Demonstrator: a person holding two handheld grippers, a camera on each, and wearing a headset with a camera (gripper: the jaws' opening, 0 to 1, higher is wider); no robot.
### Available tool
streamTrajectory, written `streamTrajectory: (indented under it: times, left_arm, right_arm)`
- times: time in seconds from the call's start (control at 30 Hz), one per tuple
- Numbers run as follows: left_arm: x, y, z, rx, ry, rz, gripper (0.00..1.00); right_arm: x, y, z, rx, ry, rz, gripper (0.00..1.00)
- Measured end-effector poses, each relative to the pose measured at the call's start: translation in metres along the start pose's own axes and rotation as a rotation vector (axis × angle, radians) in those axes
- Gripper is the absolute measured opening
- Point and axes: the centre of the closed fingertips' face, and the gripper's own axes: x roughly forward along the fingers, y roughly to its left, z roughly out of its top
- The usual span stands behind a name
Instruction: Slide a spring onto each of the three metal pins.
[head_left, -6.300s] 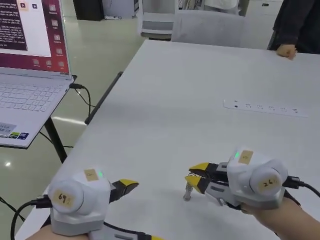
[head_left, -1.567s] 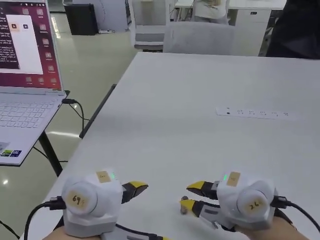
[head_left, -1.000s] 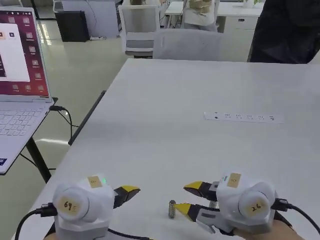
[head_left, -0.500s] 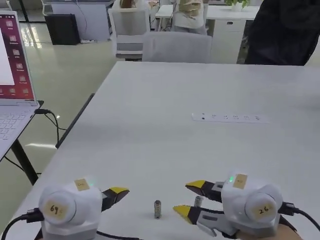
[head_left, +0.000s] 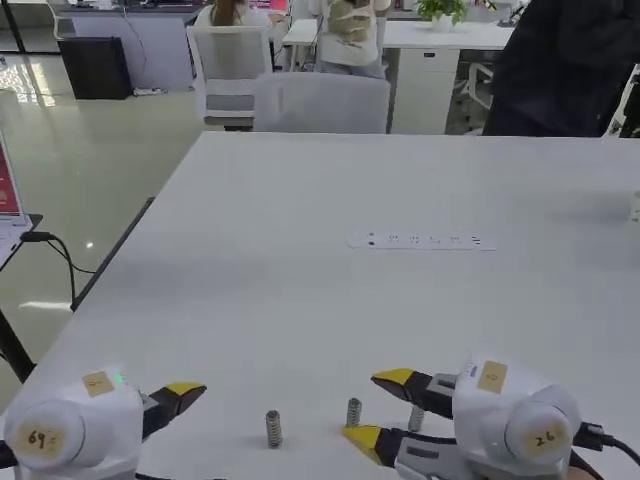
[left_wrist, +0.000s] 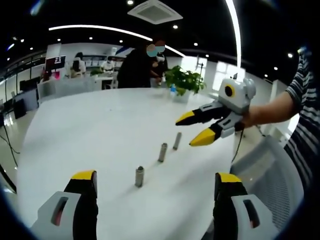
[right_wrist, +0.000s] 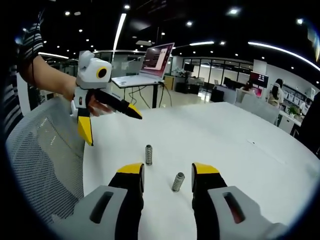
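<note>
Three small grey metal pins stand in a row near the table's front edge, each ribbed like a coil: the left pin (head_left: 273, 428) (left_wrist: 139, 176) (right_wrist: 148, 154), the middle pin (head_left: 353, 411) (left_wrist: 162, 152) (right_wrist: 178, 181) and the right pin (head_left: 416, 418) (left_wrist: 177, 141). My right gripper (head_left: 380, 407) (right_wrist: 168, 170) (left_wrist: 199, 128) is open, its yellow jaws on either side of the right pin, which is partly hidden. My left gripper (head_left: 178, 398) (left_wrist: 156, 181) (right_wrist: 110, 122) hovers open to the left of the row, holding nothing.
The white table (head_left: 300, 280) carries a white power strip (head_left: 420, 241) mid-table. A grey chair (head_left: 320, 100) stands at the far edge, and a person in dark clothes (head_left: 570, 60) is at the far right. The table's front and left edges are close.
The head camera has swung right, so the laptop has left the picture. My right gripper has shifted right along the row, and three pins show instead of one.
</note>
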Motion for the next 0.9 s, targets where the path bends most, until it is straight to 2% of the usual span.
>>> streamTrajectory:
  times: [0.33, 0.5, 0.73, 0.9]
  left_arm:
    - [0.000, -0.003, 0.003, 0.001, -0.033, -0.003, 0.98]
    - [-0.001, -0.003, -0.008, 0.042, 0.008, -0.005, 0.98]
    - [-0.001, -0.001, -0.011, 0.020, -0.008, -0.010, 0.98]
    - [-0.001, -0.001, -0.012, 0.019, -0.009, -0.016, 0.98]
  right_arm:
    - [-0.016, -0.004, -0.011, 0.023, -0.014, -0.008, 0.40]
    - [-0.022, -0.007, -0.020, 0.047, -0.016, -0.026, 0.44]
    - [-0.036, -0.015, -0.031, 0.086, -0.018, -0.071, 0.55]
    - [-0.040, -0.016, -0.039, 0.107, -0.012, -0.073, 0.60]
